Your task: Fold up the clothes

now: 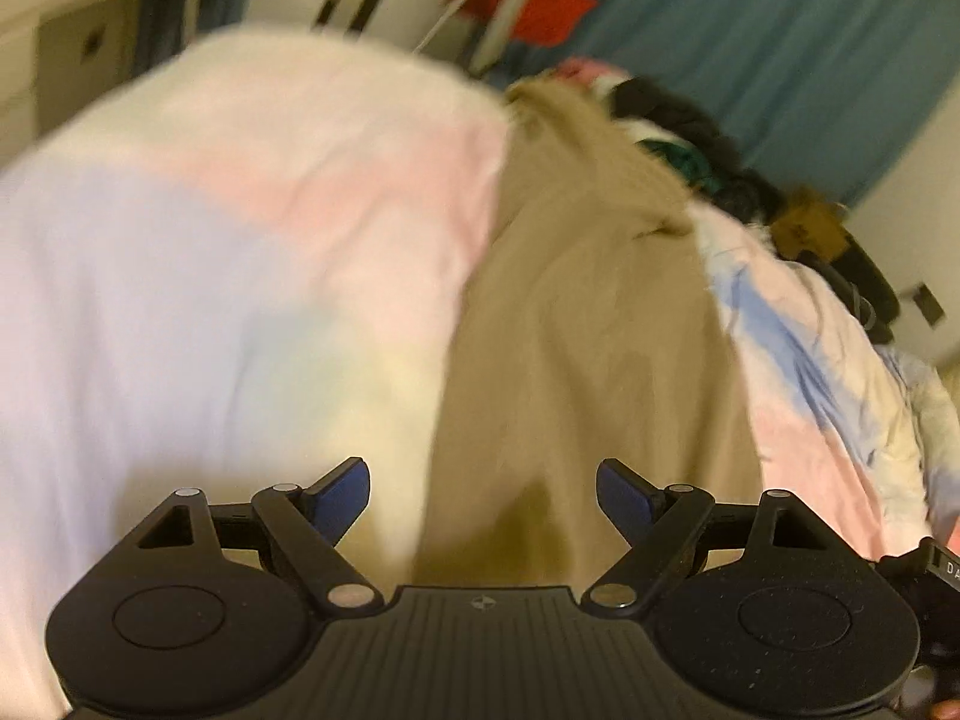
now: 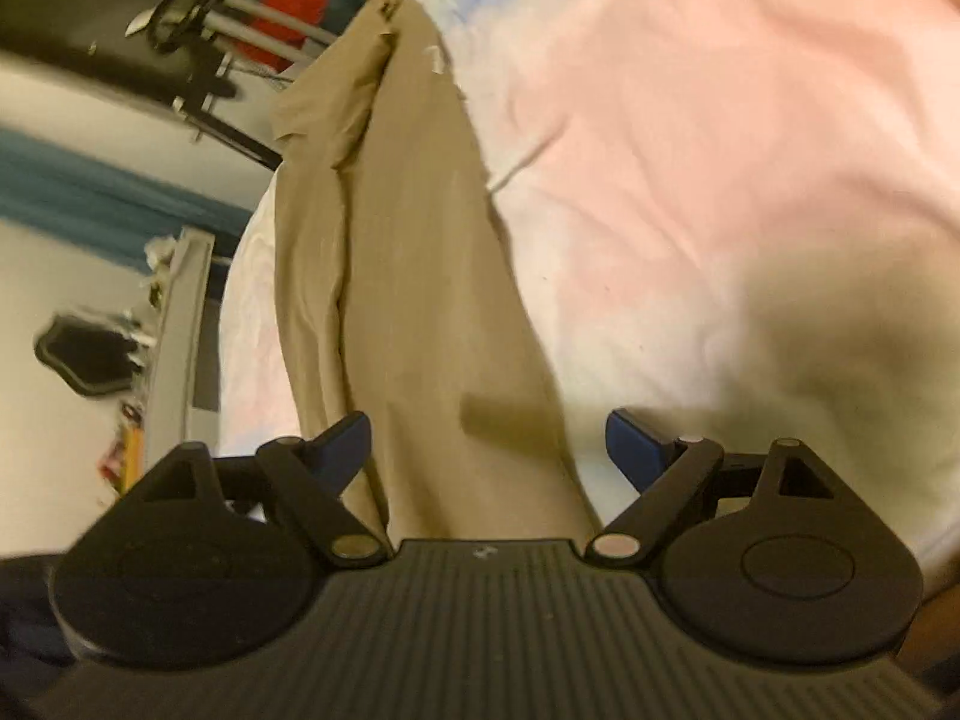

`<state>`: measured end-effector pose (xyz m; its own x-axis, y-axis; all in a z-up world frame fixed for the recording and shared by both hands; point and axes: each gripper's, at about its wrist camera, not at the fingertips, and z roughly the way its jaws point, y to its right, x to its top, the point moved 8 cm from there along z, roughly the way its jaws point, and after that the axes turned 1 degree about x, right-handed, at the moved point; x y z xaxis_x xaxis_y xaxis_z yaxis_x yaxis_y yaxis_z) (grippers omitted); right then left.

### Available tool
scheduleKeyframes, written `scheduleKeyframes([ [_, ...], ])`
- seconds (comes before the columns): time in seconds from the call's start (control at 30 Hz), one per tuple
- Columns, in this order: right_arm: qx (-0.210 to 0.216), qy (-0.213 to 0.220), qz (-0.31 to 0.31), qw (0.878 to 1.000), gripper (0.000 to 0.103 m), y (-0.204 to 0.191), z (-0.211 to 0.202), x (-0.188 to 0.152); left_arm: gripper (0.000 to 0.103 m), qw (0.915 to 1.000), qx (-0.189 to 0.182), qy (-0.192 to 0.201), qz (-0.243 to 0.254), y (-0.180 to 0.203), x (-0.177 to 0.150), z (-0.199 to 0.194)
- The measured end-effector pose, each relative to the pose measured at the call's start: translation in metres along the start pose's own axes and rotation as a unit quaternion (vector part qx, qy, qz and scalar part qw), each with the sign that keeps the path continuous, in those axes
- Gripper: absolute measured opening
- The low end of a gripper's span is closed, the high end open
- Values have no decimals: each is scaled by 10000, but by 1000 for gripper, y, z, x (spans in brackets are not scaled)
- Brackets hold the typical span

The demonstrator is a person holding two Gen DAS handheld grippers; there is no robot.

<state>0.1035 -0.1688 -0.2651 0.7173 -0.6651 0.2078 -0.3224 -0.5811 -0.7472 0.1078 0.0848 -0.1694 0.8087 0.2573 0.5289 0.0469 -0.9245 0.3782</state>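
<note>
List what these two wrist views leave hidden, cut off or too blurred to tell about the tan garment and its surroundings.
- Tan garment: its near end runs under the left gripper in the left wrist view, and under the right gripper in the right wrist view.
- Pile of clothes: blurred in the left wrist view; single pieces unclear.
- Pastel bedcover: motion blur hides its pattern there.

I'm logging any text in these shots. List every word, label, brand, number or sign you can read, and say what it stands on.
"DA": white letters, cut off by the picture's edge, on a black part beside the left gripper.
A small round emblem on that gripper's ribbed body: too small to read.
A mark at the same spot on the right gripper: blurred, unreadable.
Nothing legible on the tan trousers or the pastel bedspread.
</note>
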Motion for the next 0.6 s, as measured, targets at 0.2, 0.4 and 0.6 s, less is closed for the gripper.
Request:
scheduleKeyframes([
  [0.2,-458,-209,-481,9976,85,-1,13,-12,83,9963,-38,-651,-568,-19,-17,5],
  [0.4,226,-652,-175,9975,82,-1,2,-30,59,9916,-331,-961,-804,-21,-32,-5],
  [0.6,-195,-691,-429,9965,81,-2,6,-47,54,9813,-536,-1451,-1145,-27,-50,-3],
])
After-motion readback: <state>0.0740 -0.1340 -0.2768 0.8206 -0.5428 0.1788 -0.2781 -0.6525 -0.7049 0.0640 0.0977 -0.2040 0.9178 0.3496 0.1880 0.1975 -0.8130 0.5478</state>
